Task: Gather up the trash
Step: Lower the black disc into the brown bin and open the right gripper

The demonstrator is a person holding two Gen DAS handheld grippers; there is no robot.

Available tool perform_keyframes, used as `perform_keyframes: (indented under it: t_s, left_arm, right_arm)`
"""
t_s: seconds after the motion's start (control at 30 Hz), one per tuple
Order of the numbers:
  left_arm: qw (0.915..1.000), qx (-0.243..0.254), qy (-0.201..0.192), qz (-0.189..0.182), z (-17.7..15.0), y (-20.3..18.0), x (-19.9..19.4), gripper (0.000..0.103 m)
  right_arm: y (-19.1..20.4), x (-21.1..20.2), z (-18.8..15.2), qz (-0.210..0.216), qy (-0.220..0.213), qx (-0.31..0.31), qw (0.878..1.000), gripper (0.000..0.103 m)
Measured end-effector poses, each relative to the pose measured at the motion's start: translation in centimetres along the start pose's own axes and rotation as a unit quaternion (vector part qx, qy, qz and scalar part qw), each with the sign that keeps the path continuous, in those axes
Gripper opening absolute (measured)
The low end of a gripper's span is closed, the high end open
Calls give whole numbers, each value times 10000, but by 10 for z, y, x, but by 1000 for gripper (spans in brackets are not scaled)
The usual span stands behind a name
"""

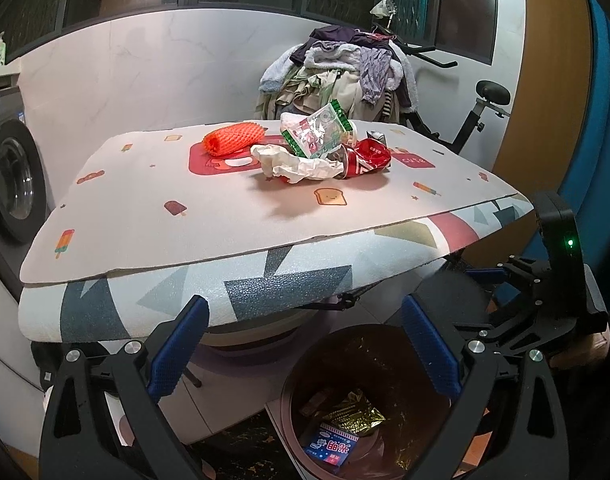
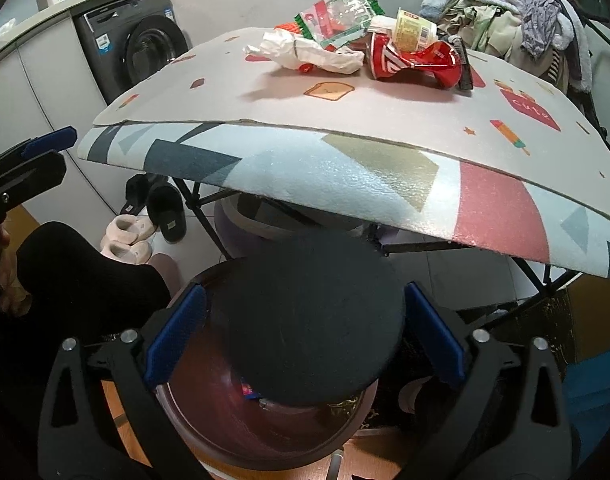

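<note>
A pile of trash lies on the patterned table (image 1: pixel 145 216): an orange foam net (image 1: pixel 233 138), crumpled white paper (image 1: pixel 297 164), a clear green-edged wrapper (image 1: pixel 317 132) and a crushed red packet (image 1: pixel 369 158). The pile also shows in the right wrist view, with the paper (image 2: pixel 317 54), the wrapper (image 2: pixel 341 12), the red packet (image 2: pixel 417 60) and a yellow cup (image 2: pixel 415 30). A brown bin (image 1: pixel 301 364) below the table edge holds wrappers. My left gripper (image 1: pixel 305 344) is open above the bin. My right gripper (image 2: pixel 305 336) is open around a dark round lid (image 2: pixel 305 320) over the bin (image 2: pixel 209 412).
A washing machine (image 1: pixel 13 184) stands left of the table. Clothes (image 1: pixel 345 76) are heaped behind it, beside an exercise bike (image 1: pixel 481 112). Slippers (image 2: pixel 145 220) lie on the floor under the table. The person's dark sleeve (image 2: pixel 77 272) is at the left.
</note>
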State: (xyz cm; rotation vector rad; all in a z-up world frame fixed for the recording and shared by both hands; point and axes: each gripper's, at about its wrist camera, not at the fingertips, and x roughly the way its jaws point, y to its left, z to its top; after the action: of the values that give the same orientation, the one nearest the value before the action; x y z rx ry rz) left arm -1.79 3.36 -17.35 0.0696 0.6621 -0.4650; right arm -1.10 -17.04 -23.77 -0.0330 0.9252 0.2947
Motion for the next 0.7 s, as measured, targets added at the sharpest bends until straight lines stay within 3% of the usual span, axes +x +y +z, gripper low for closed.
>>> perform_keyframes:
  t_s: [0.7]
  left_arm:
    - [10000, -36, 14, 23, 0, 4, 1, 95]
  right_arm:
    - [-7, 0, 0, -162, 27, 142, 9998, 97]
